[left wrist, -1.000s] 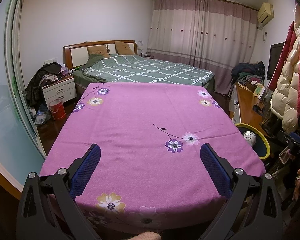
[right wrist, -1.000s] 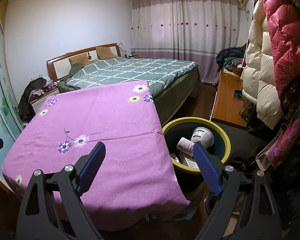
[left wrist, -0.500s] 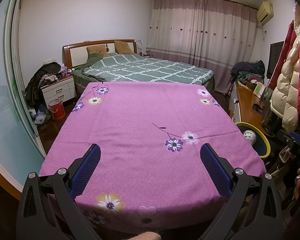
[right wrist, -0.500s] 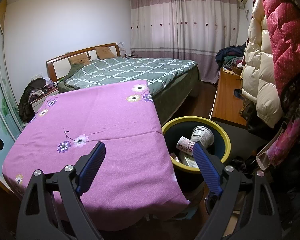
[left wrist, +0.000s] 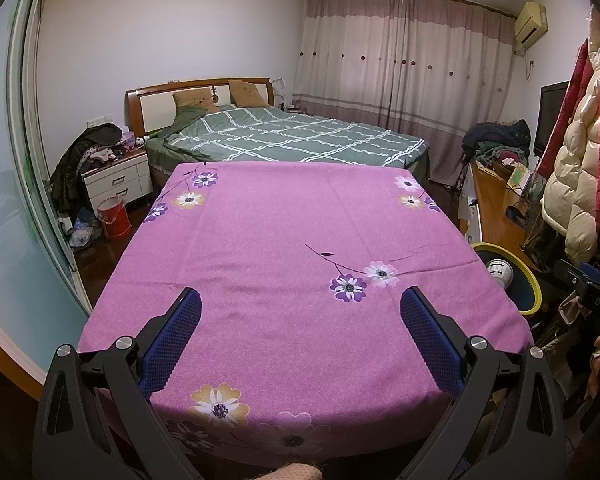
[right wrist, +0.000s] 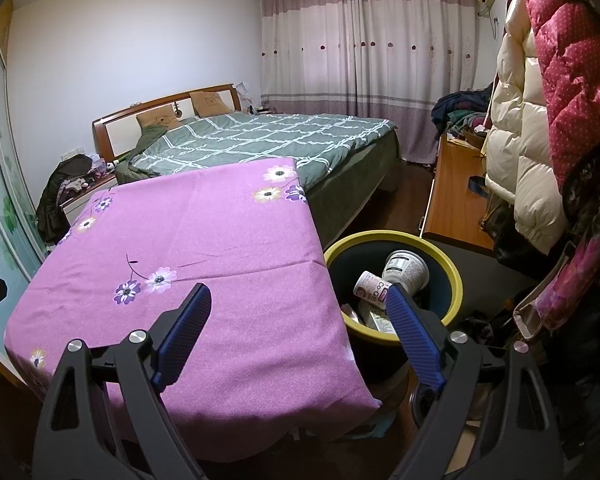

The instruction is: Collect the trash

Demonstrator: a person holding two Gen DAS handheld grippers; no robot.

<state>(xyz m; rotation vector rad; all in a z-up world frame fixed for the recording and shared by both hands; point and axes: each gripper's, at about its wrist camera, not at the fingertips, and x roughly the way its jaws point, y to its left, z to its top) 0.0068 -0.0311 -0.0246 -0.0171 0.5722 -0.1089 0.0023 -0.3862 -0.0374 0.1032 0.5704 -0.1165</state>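
The right gripper (right wrist: 298, 300) hangs with jaws wide apart and empty above the purple flowered cloth (right wrist: 204, 264), beside a yellow-rimmed bin (right wrist: 456, 284) holding paper cups (right wrist: 406, 270).

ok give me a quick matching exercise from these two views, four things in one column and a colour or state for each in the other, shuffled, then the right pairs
Things:
1. trash bin
2. tablecloth
3. paper cups
4. right gripper

Colour or state:
A. pink-purple with flowers
B. open, nothing between its fingers
C. yellow rim, dark inside
D. lying inside the bin

Pairs: 1-C, 2-A, 3-D, 4-B
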